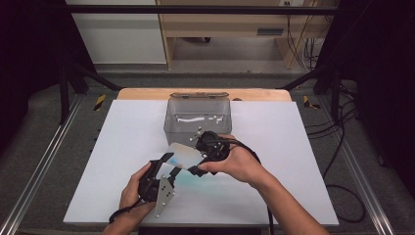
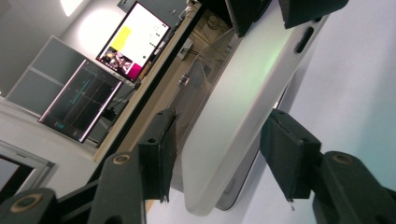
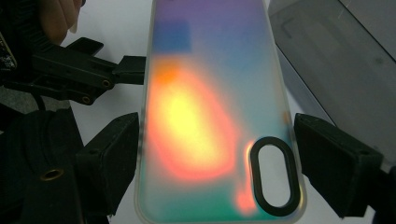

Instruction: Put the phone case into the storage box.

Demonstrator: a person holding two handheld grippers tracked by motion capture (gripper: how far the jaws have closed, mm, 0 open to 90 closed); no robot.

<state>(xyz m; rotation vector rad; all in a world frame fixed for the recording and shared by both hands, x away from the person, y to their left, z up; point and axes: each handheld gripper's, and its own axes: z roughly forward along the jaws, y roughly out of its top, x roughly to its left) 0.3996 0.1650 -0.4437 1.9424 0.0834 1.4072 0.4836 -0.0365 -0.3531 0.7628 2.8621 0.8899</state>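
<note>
One clear box (image 1: 198,115) behind both grippers seemingly holds small white bits.

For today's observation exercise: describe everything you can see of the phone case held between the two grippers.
The phone case is a thin, frosted shell with an iridescent sheen of orange, yellow, green and purple. Near one end it has a black-rimmed oval camera cutout; a side edge has a small slot. It is held above the white table, just in front of the clear box. The right gripper brackets its cutout end across the width. The left gripper straddles the other end, one jaw at its edge, the other apart.
</note>
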